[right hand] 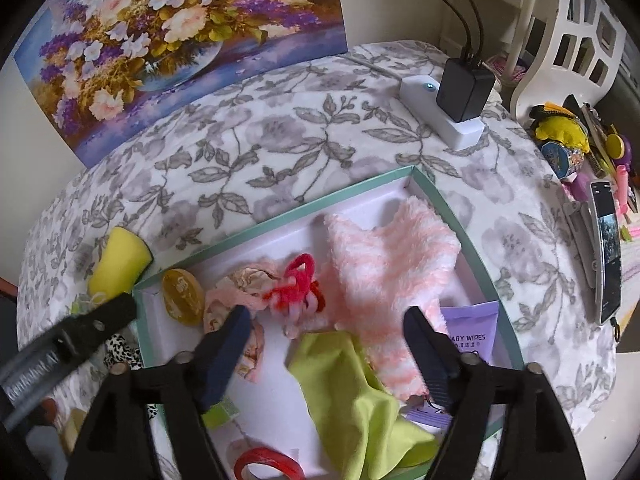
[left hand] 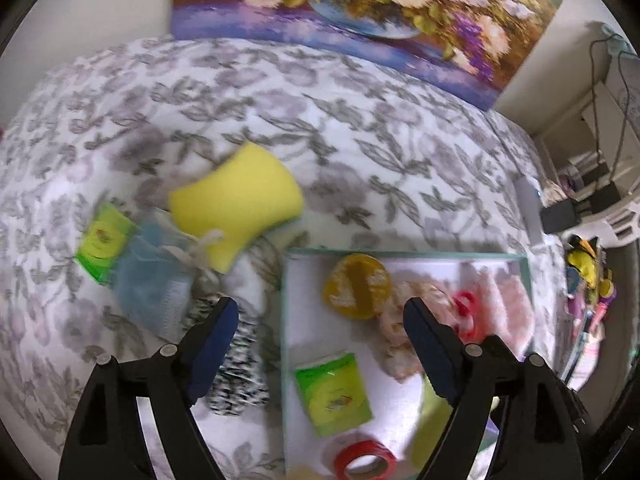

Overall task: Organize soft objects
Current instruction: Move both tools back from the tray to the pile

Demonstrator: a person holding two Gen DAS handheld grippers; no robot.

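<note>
Both grippers are standing wide open and gripping nothing. The left gripper (left hand: 320, 328) is hovering over the left rim of the shallow green-edged box (left hand: 404, 255), one finger above a black-and-white patterned soft roll (left hand: 236, 372) on the floral cloth (left hand: 280, 92), the other above the box's white floor. The right gripper (right hand: 328, 332) is hanging over the box's middle, with a lime-green cloth (right hand: 352, 392) lying loose between its fingers, untouched.

Left of the box, on the cloth-covered table, a green tissue pack (left hand: 105, 246), a pale blue mesh pouch (left hand: 150, 280) and a thick yellow sponge (left hand: 236, 200) with rounded corners are lying close together. Inside the box, from its left side, are sitting a round amber soap (left hand: 357, 286), a second green tissue pack (left hand: 334, 392), a red tape roll (left hand: 364, 458), a crumpled peach fabric (right hand: 240, 284) and a red-and-pink knotted yarn piece (right hand: 298, 284).

Only the right wrist view is showing the fluffy pink-and-white sock (right hand: 392, 264) clearly, a purple baby-wipes pack (right hand: 476, 328) at the box's right wall, and, near the table's far right corner, a white power strip (right hand: 440, 116) carrying a black charger (right hand: 464, 88), plus a phone (right hand: 608, 248) by the right edge.
</note>
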